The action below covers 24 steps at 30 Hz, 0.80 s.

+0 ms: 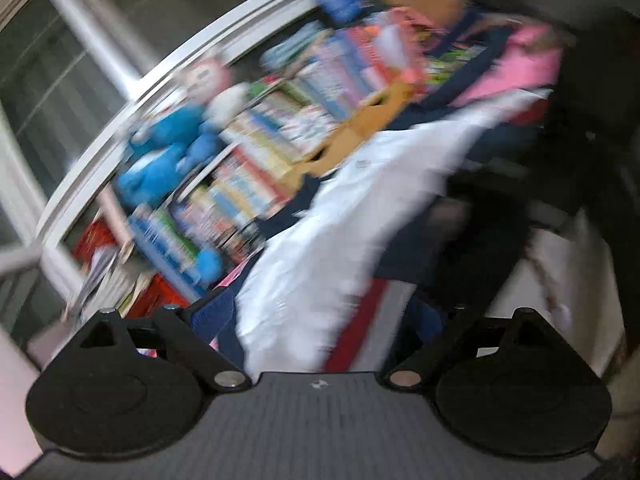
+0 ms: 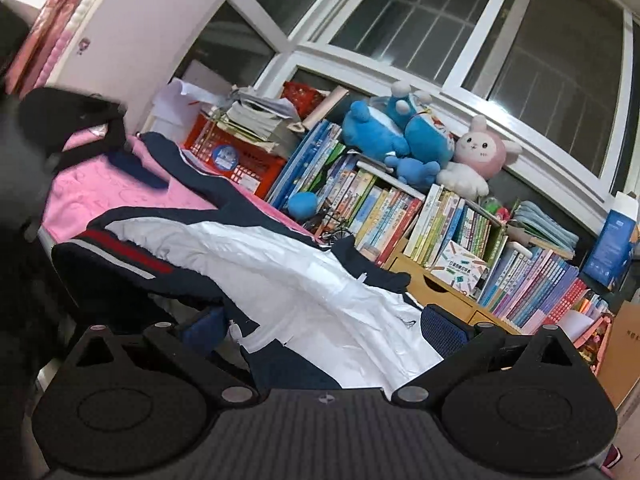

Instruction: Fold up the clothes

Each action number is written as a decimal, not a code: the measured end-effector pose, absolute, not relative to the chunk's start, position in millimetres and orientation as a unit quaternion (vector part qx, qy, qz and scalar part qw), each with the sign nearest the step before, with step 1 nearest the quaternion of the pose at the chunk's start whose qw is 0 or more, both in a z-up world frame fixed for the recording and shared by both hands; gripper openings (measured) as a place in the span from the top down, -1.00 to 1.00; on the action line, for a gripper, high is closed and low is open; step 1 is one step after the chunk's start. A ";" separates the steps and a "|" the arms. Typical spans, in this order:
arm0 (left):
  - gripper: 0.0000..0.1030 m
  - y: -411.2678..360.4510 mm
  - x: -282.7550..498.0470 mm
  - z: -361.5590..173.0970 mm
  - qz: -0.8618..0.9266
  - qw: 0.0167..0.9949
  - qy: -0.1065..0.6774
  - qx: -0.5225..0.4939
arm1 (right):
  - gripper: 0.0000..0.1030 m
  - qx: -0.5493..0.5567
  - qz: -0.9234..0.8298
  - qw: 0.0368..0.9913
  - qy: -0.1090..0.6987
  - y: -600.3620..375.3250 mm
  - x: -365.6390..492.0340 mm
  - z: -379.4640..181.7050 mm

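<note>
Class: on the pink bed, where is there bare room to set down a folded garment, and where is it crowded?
Bare pink sheet lies between the jacket and the dark shape at the view's left edge. Crowded: the red crate, books and plush toys along the bed's far side.

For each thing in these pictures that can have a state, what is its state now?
jacket: unfolded, spread on the pink sheet
right gripper: open, jacket lying between the fingers
left gripper: open, over the jacket; view blurred
window: closed, dark outside
</note>
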State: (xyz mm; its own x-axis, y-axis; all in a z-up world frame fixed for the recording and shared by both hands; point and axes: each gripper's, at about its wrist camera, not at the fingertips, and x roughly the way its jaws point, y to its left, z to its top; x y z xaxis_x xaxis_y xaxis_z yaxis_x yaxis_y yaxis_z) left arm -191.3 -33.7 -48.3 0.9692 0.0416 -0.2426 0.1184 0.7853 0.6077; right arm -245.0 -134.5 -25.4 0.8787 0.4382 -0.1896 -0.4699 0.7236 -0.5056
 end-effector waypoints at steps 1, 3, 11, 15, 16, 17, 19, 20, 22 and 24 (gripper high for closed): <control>-0.80 -26.0 -186.6 -41.1 -0.015 0.944 0.129 0.302 | -1.00 -0.288 0.248 0.925 0.029 -134.4 -246.8 -29.3; -0.80 -14.8 -183.2 -28.3 -0.013 0.956 0.139 0.257 | -1.00 -0.303 0.254 0.918 0.031 -132.9 -250.6 -37.1; -0.80 -13.5 -193.5 -13.7 0.024 0.959 0.107 0.262 | -0.95 -0.334 0.243 0.911 0.005 -119.9 -254.1 -45.3; -0.83 -3.6 -195.0 -21.7 0.029 0.956 0.124 0.265 | -0.86 -0.318 0.160 0.934 0.028 -153.4 -233.2 -38.8; -0.83 -0.7 -195.7 -26.0 0.030 0.955 0.134 0.263 | -0.83 -0.306 0.141 0.941 0.042 -166.3 -226.2 -36.6; -0.83 1.6 -196.7 -32.0 0.035 0.952 0.143 0.268 | -0.80 -0.297 0.117 0.946 0.054 -179.7 -220.5 -35.8; -0.83 5.3 -198.9 -46.9 0.050 0.943 0.161 0.286 | -0.77 -0.284 0.060 0.954 0.076 -207.4 -211.4 -36.0; -0.83 7.6 -199.3 -53.3 0.063 0.938 0.165 0.299 | -0.77 -0.277 0.036 0.956 0.086 -220.9 -208.0 -36.6; -0.86 13.7 -199.5 -59.2 0.087 0.930 0.163 0.316 | -0.77 -0.256 0.012 0.961 0.104 -245.1 -205.3 -37.3; -0.89 20.6 -200.2 -42.2 0.096 0.936 0.145 0.307 | -0.77 -0.230 0.017 0.966 0.119 -263.5 -205.9 -35.1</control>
State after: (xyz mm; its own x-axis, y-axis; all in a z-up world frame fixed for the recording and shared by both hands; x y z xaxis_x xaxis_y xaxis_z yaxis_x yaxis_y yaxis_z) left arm -200.2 20.6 -42.2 0.9394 0.2683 -0.2132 -0.0900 0.7933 0.6021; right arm -205.9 -263.5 -35.1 0.9713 -0.0216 -0.2370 -0.0873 0.8940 -0.4395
